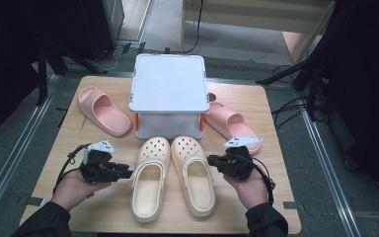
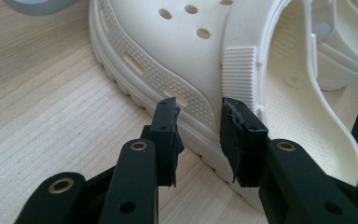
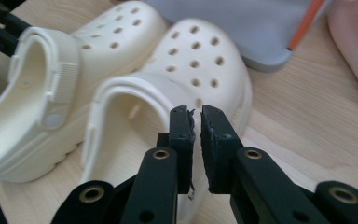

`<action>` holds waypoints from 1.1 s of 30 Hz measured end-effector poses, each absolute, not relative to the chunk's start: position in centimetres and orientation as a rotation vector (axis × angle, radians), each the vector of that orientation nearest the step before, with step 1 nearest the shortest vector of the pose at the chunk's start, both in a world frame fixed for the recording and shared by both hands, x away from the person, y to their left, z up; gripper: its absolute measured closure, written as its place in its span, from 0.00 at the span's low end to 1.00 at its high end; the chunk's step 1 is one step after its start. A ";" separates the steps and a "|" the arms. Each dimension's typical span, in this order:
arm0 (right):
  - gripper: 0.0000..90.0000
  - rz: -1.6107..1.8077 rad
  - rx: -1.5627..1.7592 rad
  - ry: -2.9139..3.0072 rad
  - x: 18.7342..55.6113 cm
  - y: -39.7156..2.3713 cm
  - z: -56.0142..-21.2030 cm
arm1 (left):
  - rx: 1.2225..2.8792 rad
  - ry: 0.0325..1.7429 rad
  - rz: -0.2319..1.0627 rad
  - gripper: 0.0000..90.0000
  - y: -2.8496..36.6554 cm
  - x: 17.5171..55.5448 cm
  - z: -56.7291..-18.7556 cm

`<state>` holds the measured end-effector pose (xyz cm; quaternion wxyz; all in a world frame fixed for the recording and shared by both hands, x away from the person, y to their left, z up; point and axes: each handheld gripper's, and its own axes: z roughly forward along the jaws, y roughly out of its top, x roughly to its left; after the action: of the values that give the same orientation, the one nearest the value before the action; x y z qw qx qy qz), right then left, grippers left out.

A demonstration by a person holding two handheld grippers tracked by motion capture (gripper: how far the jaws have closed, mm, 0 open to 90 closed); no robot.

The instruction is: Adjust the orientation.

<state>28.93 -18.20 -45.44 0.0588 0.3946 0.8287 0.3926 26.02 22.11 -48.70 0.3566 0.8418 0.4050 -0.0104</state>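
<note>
Two cream clogs lie side by side at the table's near middle, toes pointing away: the left clog (image 1: pixel 149 182) (image 2: pixel 177 56) and the right clog (image 1: pixel 193 175) (image 3: pixel 200 60). My left gripper (image 1: pixel 128 174) (image 2: pixel 198 121) points at the left clog's outer side. Its jaws stand apart just short of the ribbed sole edge and press on nothing. My right gripper (image 1: pixel 209 159) (image 3: pixel 198 116) sits at the right clog's outer side by the rim of its opening. Only a thin slit shows between its jaws, and nothing is between them.
A grey-lidded box (image 1: pixel 169 84) stands behind the clogs. One pink slide (image 1: pixel 103 111) lies to its left and another pink slide (image 1: pixel 232 123) to its right, close to my right hand. Bare wooden table (image 1: pixel 103 207) lies around my hands.
</note>
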 end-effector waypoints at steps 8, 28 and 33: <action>0.91 1.042 1.218 2.556 30.4 -18.2 -47.5 | 2.234 1.072 -0.063 0.75 21.4 26.5 -49.8; 0.90 1.030 1.271 2.590 30.7 -17.1 -48.5 | 2.246 0.991 -0.160 0.75 18.9 26.4 -50.2; 0.91 1.007 1.252 2.584 30.5 -16.6 -48.6 | 2.247 0.987 -0.160 0.75 18.7 26.4 -50.2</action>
<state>30.53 -16.59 -48.62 0.0497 0.4109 0.8482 0.3307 26.45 18.67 -50.24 0.3348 0.8610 0.3781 -0.0613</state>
